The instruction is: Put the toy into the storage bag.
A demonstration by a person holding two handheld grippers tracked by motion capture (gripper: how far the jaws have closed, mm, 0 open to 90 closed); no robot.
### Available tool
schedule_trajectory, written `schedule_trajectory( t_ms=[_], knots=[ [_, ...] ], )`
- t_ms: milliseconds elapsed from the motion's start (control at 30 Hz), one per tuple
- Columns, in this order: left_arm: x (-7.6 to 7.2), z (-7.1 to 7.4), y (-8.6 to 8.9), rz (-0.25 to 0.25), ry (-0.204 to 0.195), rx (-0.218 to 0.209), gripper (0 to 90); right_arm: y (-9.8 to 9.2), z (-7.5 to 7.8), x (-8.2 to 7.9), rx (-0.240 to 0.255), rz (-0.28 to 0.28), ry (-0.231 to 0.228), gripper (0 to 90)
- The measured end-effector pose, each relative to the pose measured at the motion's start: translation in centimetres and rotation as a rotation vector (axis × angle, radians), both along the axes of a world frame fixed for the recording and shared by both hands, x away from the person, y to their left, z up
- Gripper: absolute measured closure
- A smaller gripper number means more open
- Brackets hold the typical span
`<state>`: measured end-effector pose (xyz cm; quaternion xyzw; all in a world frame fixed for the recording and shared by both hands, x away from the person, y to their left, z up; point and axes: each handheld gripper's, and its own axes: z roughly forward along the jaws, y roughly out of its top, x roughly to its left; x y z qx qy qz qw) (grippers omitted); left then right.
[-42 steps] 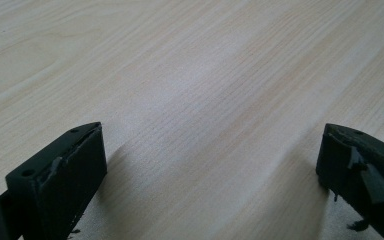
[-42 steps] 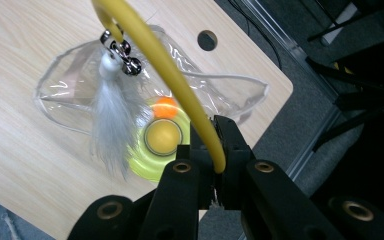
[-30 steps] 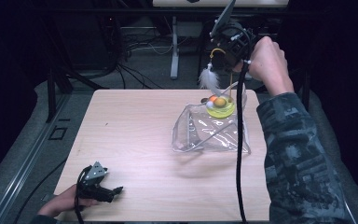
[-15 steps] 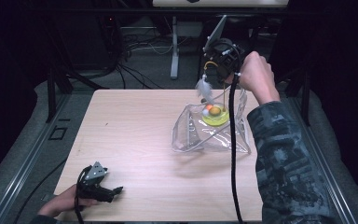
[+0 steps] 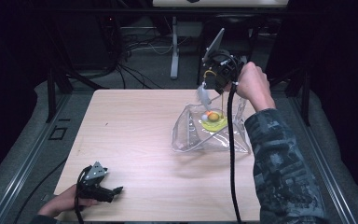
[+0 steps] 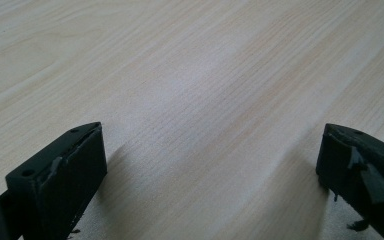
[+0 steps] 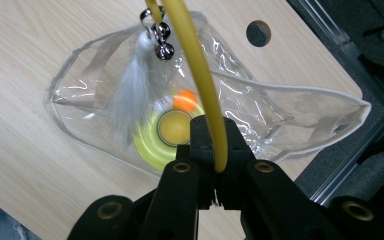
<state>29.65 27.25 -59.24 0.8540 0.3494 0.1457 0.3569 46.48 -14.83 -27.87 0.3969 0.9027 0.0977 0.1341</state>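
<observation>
Pale wood-grain laminate made up the table (image 5: 135, 135) you worked at, its light top bare ahead of your left gripper (image 5: 103, 190), which lay low at the near left corner with its jaws spread wide apart and nothing between them; in the left gripper view both black jaws stood just above the grain. Your right gripper (image 7: 211, 150) was lifted above the far right part of the table, jaws pressed together on a yellow cord (image 7: 200, 75). From that cord, beyond the jaws, hung small silver bells (image 7: 161, 37) and a white feather tuft (image 7: 130, 95). Directly below the gripper sat a clear plastic bag (image 5: 191, 140), mouth open, holding a yellow-green ring (image 7: 147, 145) with an orange ball (image 7: 186, 100) just beside it. A round hole (image 7: 258, 33) pierced the tabletop past the bag. Around the table the room was dark: grey floor (image 5: 144, 60), tangled black cables (image 5: 126, 46), a white stand leg (image 5: 174, 46) beyond the far edge, and metal rails (image 5: 23, 172) along both sides.
</observation>
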Motion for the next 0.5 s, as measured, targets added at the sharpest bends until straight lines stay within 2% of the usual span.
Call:
schedule_trajectory(
  t_ms=[500],
  knots=[
    [0.0, 0.0, 0.0, -0.002, 0.004, 0.002, 0.0, -0.7, -2.2, 0.1, -0.006, -0.004, 0.036, 87.5]
  ],
)
